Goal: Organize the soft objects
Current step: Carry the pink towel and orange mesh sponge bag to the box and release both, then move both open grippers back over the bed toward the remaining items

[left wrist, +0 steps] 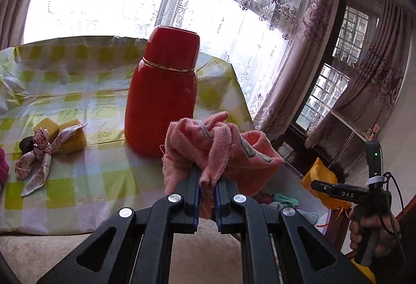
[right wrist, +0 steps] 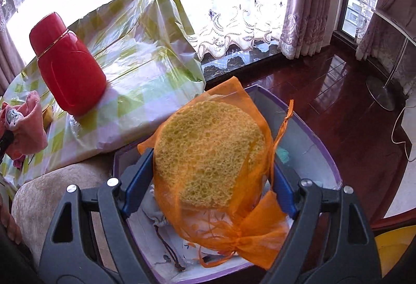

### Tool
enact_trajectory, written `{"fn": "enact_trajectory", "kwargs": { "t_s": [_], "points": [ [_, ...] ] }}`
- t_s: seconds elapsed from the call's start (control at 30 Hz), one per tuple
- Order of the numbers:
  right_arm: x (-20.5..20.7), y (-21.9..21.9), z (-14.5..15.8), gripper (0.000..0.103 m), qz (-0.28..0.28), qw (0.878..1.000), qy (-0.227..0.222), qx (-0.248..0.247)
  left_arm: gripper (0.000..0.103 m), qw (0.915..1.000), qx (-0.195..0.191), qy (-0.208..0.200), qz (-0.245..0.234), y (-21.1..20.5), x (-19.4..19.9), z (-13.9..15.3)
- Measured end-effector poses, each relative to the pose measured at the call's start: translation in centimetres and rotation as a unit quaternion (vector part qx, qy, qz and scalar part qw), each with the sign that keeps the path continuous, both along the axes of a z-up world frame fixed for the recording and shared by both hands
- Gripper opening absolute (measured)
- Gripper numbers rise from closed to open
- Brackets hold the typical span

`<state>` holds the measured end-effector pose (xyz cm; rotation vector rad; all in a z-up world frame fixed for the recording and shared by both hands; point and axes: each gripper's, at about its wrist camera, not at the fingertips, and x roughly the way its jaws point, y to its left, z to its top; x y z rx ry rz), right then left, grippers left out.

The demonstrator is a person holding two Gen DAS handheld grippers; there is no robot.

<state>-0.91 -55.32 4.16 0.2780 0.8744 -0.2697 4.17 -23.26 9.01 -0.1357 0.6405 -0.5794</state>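
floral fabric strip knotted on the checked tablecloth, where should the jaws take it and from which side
Probably at the knot, the bulkiest raised part of the floral fabric strip. Come from above, since its tails lie flat on the checked tablecloth and yellow sponge cubes crowd its far side.

Black grippers, blue pads

Pink terry cloth: crumpled, bunched, folds sticking up, grey patch on one side; pinched between closed left gripper, raised above table edge in front of red flask.

Yellow sponge in orange mesh bag: round, porous, bag knotted at near end with loose ties; clamped at sides by right gripper, held over purple-rimmed box.

Two yellow sponge cubes and floral fabric bow: lying on checked tablecloth, touching.
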Motion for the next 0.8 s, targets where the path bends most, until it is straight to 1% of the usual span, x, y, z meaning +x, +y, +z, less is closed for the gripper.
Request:
{"fn": "enact_trajectory", "kwargs": {
  "t_s": [0.17,0.33,0.4,0.47,0.5,0.53,0.6,0.8],
  "points": [
    [-0.6,-2.0,-0.3,0.084,-0.024,1.0,0.005,-0.001,0.01,0.9965,0.008,0.011,-0.083,-4.6,-1.8,-0.4],
    [-1.1,-3.4,-0.2,0.084,-0.044,0.999,0.005,-0.006,0.01,0.9882,0.018,0.019,-0.151,-8.2,-3.6,-0.9],
    [-1.2,-3.8,-0.2,0.084,-0.051,0.999,0.007,-0.006,0.011,0.9837,0.023,0.028,-0.176,-9.3,-3.9,-1.2],
    [-1.4,-4.2,-0.3,0.084,-0.055,0.998,0.011,-0.006,0.017,0.9764,0.03,0.051,-0.208,-10.3,-4.3,-2.0],
    [-1.4,-4.3,-0.4,0.084,-0.057,0.998,0.015,-0.008,0.029,0.9738,0.034,0.06,-0.216,-10.7,-4.3,-2.4],
    [-1.4,-4.3,-0.6,0.084,-0.06,0.998,0.02,-0.01,0.045,0.9731,0.041,0.064,-0.217,-10.9,-4.4,-2.7],
    [-1.4,-4.6,-0.9,0.085,-0.067,0.997,0.028,-0.012,0.056,0.9744,0.046,0.063,-0.211,-10.8,-4.4,-3.0],
    [-1.5,-5.1,-1.3,0.087,-0.076,0.996,0.035,-0.008,0.057,0.9794,0.031,0.074,-0.185,-9.6,-3.6,-3.0]
  ]
}}
